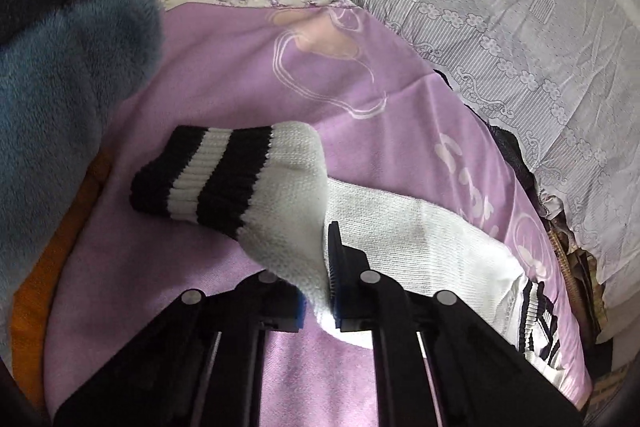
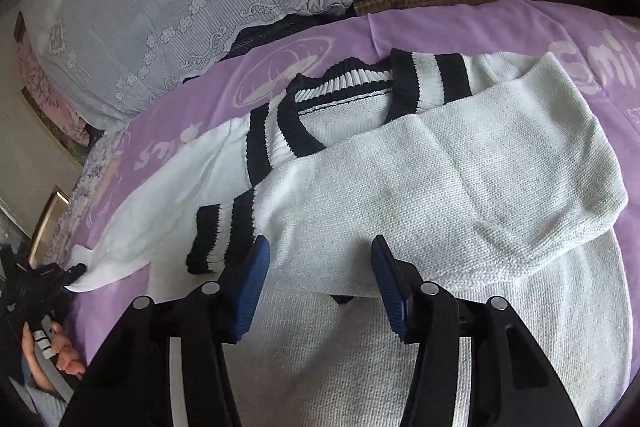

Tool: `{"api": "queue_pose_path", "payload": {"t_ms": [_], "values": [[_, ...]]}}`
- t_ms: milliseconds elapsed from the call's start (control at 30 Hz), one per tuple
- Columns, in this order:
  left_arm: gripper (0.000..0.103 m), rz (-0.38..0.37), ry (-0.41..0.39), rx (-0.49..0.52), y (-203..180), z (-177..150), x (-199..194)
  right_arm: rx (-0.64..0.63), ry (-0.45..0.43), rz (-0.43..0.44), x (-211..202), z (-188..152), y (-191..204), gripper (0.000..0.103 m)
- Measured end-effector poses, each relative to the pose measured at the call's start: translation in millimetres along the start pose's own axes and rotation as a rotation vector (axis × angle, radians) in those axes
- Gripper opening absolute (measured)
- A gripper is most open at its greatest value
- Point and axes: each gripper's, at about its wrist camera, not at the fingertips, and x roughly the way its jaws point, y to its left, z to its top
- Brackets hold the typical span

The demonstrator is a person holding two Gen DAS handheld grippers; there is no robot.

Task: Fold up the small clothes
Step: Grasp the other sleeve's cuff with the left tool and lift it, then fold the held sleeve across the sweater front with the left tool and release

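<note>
Lying across the purple bedspread (image 2: 460,23) mid-frame, the soft, light, floppy sweater (image 2: 460,163) is pinched at its sleeve (image 1: 280,203) by the left tool (image 1: 318,297); the right tool (image 2: 320,279) hovers open above its body.

My left gripper (image 1: 316,283) is matte black plastic, its angular linkage arms pinned with round silver rivets, with thin blue pads ridged like a comb. My right gripper (image 2: 320,283) is the same build: black arms, silver rivets, thicker dark-blue ribbed pads (image 2: 250,291). My sleeve (image 1: 68,99) is fluffy blue-grey fleece, below dark navy fleece edged with a yellow stripe.
</note>
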Motion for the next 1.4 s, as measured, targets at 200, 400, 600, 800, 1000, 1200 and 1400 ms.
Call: {"api": "queue_pose_path", "payload": {"t_ms": [200,400,600,800,1000,1200,1400], "values": [[0.007,-0.011,-0.048,0.083,-15.8,-3.4,-12.1,0.043,-0.041,0.084,-28.0,3.0,-3.2,0.056],[0.007,-0.021,-0.107,0.150,-31.2,-6.9,-26.0,0.040,-0.062,0.140,-45.5,4.2,2.4,0.058],[0.006,-0.063,-0.177,0.308,-65.1,-25.1,-47.4,0.055,-0.069,0.182,-55.0,7.9,1.5,0.059],[0.006,-0.155,-0.169,0.444,-97.6,-52.8,-54.2,0.061,-0.080,0.196,-60.7,10.8,-0.6,0.060],[0.006,-0.190,-0.158,0.536,-118.8,-78.0,-56.1,0.063,-0.060,0.219,-56.1,9.4,1.9,0.060],[0.006,-0.295,-0.123,0.620,-138.2,-101.7,-62.4,0.029,-0.039,0.242,-52.8,3.7,15.3,0.060],[0.006,-0.358,-0.106,0.686,-155.4,-123.0,-67.8,0.034,-0.042,0.257,-55.9,5.2,14.4,0.060]]}}
